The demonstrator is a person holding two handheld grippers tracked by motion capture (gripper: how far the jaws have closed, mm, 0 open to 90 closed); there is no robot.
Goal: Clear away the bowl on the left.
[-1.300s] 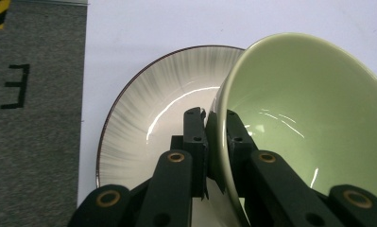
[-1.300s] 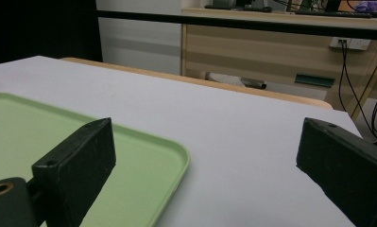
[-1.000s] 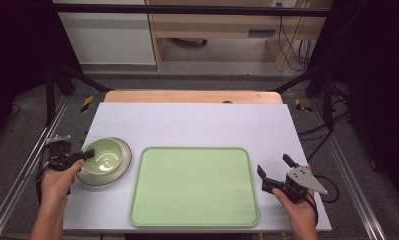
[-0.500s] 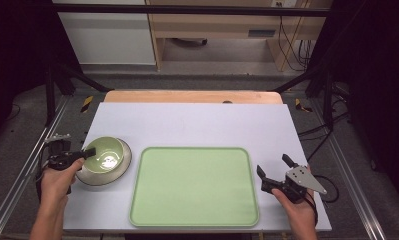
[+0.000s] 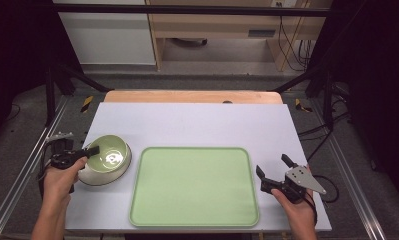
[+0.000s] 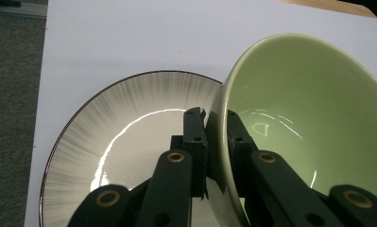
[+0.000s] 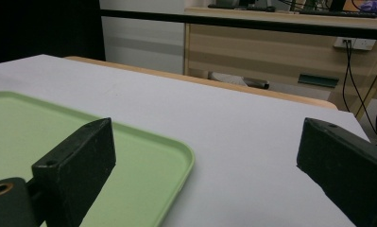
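- We see the left gripper (image 6: 206,142) clamped on the rim of the green bowl (image 5: 109,152), just left of the green tray (image 5: 194,186).
- The bowl (image 6: 309,127) is tilted, its mouth facing up and toward the tray, over a white plate (image 6: 124,137).
- The right gripper (image 5: 277,172), jaws spread wide and empty, hovers beside the tray's right edge above the bench (image 5: 197,122).

Bowl (image 6: 309,118): I see pale green glaze, glossy, with white highlights inside.
Plate (image 6: 129,127): I see an off-white centre, fine grey streaks radiating to a thin dark rim line.
Tray (image 5: 194,185): I read it as plain light green, no pattern.
Table (image 5: 197,125): I see a white top with a tan wooden strip along its far edge.
Left gripper (image 6: 214,123): black jaws, brass-coloured rivets.
Right gripper (image 5: 274,172): black jaws, grey plate on top.
Floor (image 5: 17,150): I see dark grey.
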